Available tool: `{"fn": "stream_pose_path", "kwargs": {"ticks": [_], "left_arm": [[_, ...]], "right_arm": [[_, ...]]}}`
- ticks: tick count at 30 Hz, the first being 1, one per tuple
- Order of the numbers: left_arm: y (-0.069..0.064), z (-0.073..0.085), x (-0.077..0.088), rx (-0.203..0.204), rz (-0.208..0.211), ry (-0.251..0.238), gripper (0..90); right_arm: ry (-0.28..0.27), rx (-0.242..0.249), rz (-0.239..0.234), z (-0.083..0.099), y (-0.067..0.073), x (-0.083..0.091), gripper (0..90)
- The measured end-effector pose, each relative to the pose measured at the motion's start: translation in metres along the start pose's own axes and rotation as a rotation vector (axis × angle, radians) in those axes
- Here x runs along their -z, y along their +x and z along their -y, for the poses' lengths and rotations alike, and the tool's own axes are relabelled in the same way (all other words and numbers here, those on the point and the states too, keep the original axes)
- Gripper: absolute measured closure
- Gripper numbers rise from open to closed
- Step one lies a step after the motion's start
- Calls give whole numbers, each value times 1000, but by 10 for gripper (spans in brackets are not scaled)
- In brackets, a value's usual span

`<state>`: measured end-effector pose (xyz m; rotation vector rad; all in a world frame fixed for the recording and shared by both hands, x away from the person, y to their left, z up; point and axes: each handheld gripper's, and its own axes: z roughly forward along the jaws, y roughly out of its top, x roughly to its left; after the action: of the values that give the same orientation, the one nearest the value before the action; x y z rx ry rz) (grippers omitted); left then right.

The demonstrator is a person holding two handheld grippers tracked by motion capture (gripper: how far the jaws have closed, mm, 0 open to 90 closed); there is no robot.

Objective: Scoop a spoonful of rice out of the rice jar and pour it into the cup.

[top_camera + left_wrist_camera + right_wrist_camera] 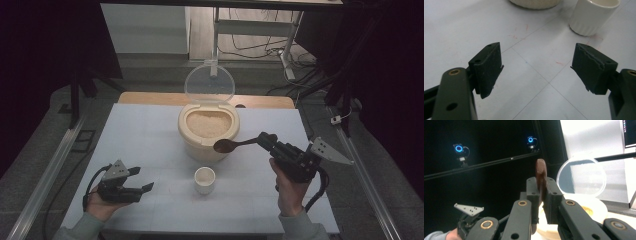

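Observation:
A cream rice container (200, 147) stands open at the table's middle, full of rice, its clear round lid (209, 84) raised behind it. A small white cup (205, 179) sits just in front of it. My right gripper (262, 138) is shut on the handle of a brown wooden spoon (227, 146), whose bowl hovers over the container's front rim. In the right gripper view the spoon (540, 173) stands edge-on between the jaws of the right gripper (541, 195). My left gripper (142, 179) rests open at the front left, nothing between its jaws; the left gripper (536, 67) faces the cup (594, 15).
The white table (140, 135) has bare room to the left and right of the container. Behind it stand a wooden edge (150, 97) and a desk frame with cables on the floor. The lid (581, 176) and the other hand's gripper (469, 215) appear in the right gripper view.

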<state>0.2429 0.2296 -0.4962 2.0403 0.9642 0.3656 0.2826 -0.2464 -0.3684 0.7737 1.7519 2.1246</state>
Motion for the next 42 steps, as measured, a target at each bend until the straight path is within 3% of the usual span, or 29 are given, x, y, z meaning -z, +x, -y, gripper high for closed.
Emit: {"fn": "stream_pose_path", "kwargs": {"ticks": [7,20,32,36,42], "left_arm": [[1,0,-1,2,1,3,232],[2,1,-1,5,2,9,231],[1,1,-3,3,5,20,230],[1,2,-4,1,8,25,230],[0,2,-5,0,11,32,230]], "right_arm": [[-33,-3,30,-16,-11,-12,836],[-9,-2,93,-32,-35,-44,836],[92,38,163,-26,-48,-71,835],[153,86,201,-19,-49,-84,835],[194,129,244,-14,-50,-95,835]]}}
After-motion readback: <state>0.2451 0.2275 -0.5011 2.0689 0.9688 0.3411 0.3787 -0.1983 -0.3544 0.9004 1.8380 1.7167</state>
